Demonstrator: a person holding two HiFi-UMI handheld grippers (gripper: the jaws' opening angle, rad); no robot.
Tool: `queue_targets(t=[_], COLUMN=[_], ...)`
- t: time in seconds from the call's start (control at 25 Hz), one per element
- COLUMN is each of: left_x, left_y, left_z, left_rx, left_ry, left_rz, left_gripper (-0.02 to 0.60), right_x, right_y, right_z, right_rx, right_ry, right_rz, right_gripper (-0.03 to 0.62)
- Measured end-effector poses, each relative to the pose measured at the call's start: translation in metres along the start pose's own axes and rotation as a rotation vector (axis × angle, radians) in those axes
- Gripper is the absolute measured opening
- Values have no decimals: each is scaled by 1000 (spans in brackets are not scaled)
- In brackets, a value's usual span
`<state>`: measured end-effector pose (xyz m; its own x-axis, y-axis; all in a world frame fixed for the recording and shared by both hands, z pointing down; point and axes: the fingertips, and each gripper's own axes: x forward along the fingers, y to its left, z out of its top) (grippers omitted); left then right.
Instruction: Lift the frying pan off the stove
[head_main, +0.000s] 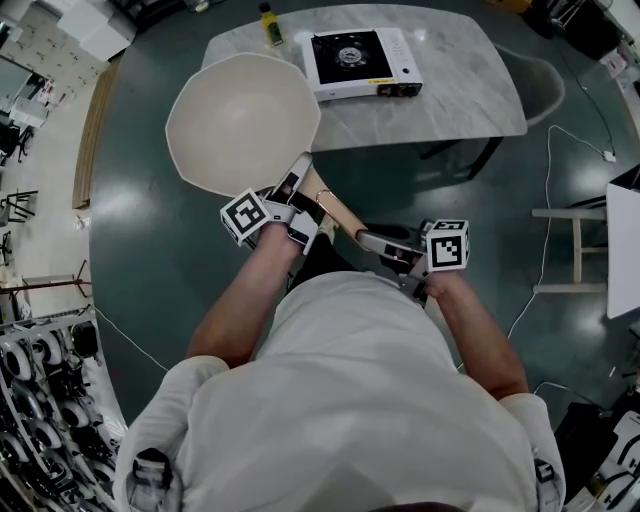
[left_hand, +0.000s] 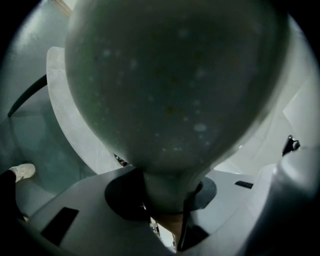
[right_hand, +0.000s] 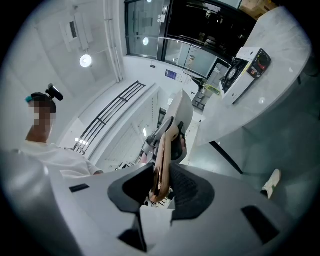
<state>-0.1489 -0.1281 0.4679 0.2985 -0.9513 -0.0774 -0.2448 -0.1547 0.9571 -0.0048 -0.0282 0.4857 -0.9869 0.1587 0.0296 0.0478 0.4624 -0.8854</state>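
Dark green floor (head_main: 150, 250) fills most of the head view. We note a marble worktop (head_main: 460, 90) at the top of it, carrying a small stove (head_main: 360, 62) near its near edge and a bottle (head_main: 271, 25) at the far left corner.

Frying pan (head_main: 240, 120): off the stove, in the air beyond the worktop's near left corner and over the floor. Its pale inside faces up and looks empty. The burner is bare.

Left gripper (head_main: 298, 185): clenched on the neck of the handle (head_main: 335, 210), right under the pan body. We judge this hold carries the weight close to the load.

Right gripper (head_main: 372, 240): clamped on the wooden tail end of the handle. We read this as the steadying hold that stops the pan rolling or tipping.

Both grips are on one handle, well spaced along it, so the pan sits roughly level.

Judging by the gap between pan and stove, we take the lift as done.
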Motion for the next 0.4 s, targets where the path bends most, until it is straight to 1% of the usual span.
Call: queue_targets(t=[0.4], left_x=[1], left_y=[0], left_z=[2], left_rx=[-11], left_ry=[-11], left_rz=[-3], left_gripper=[146], right_x=[1], right_y=[-2], right_z=[3], right_rx=[-2], right_ry=[7], right_rz=[4], right_gripper=[110])
